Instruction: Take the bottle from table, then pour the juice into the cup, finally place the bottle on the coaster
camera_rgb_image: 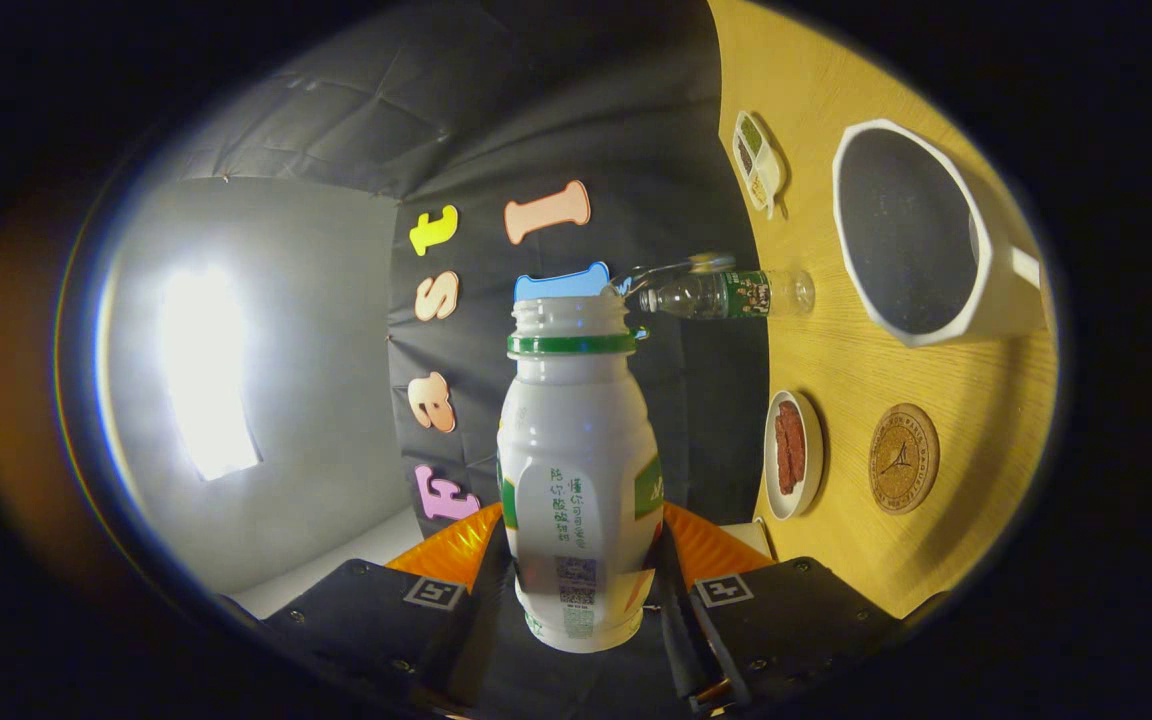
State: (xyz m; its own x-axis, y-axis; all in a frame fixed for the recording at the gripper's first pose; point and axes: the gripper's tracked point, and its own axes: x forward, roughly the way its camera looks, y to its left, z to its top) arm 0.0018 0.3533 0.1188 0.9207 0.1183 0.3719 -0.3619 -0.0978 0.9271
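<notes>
The gripper (581, 560) clamps both fingers on an uncapped white bottle (576, 460). The cup (921, 235) and coaster (903, 458) lie on the table (836, 80) beyond.

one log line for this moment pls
gripper shut on white plastic bottle | bottle tipped, uncapped | white octagonal cup on wooden table | round cork coaster bare

Black cloth wall (556, 110), bright window (206, 370), yellow wooden table (836, 80).

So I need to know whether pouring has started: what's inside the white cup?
The white cup shows a dark, flat-looking interior; whether that is juice cannot be told. The fingers grip the white bottle.
</notes>
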